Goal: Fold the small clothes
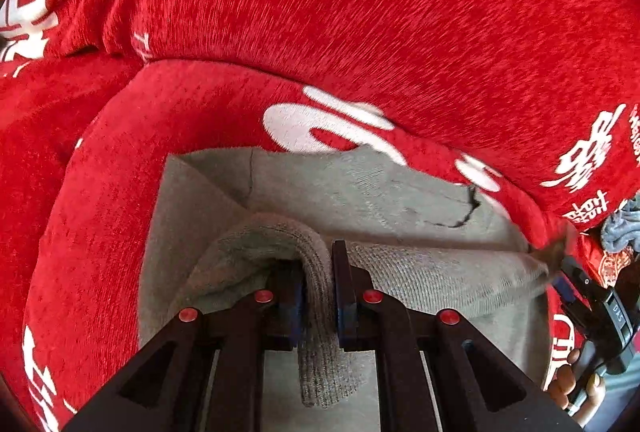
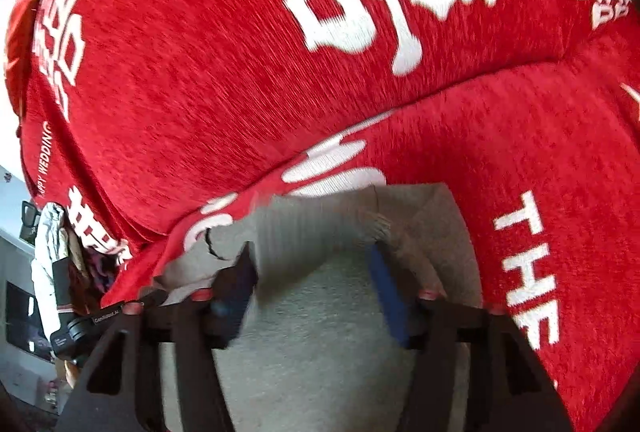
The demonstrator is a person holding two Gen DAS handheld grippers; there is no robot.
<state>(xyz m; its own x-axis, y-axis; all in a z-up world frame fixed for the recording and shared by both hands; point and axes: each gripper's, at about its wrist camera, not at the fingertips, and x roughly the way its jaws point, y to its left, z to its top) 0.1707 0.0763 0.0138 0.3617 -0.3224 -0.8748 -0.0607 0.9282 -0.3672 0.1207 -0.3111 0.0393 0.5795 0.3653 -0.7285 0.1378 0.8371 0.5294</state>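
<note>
Red cushions [image 1: 360, 11] with white lettering fill the background, seat and backrest. Grey knit garment [image 1: 360, 191] lies on the seat cushion, front edge partly folded over. Left gripper [image 1: 318, 284] pinched tight on a raised ribbed fold of it. Right gripper [image 2: 312, 272] spread wide over the same garment, pads [image 2: 384, 284] off the fabric. Clutter at the sofa's end.

Left gripper [image 1: 320, 288], angled steeply downward, jaws pinched tight on a fold of grey knit garment [image 1: 360, 199]. Right gripper [image 2: 312, 288], angled downward, jaws wide apart over the same garment, pads clear of it.
</note>
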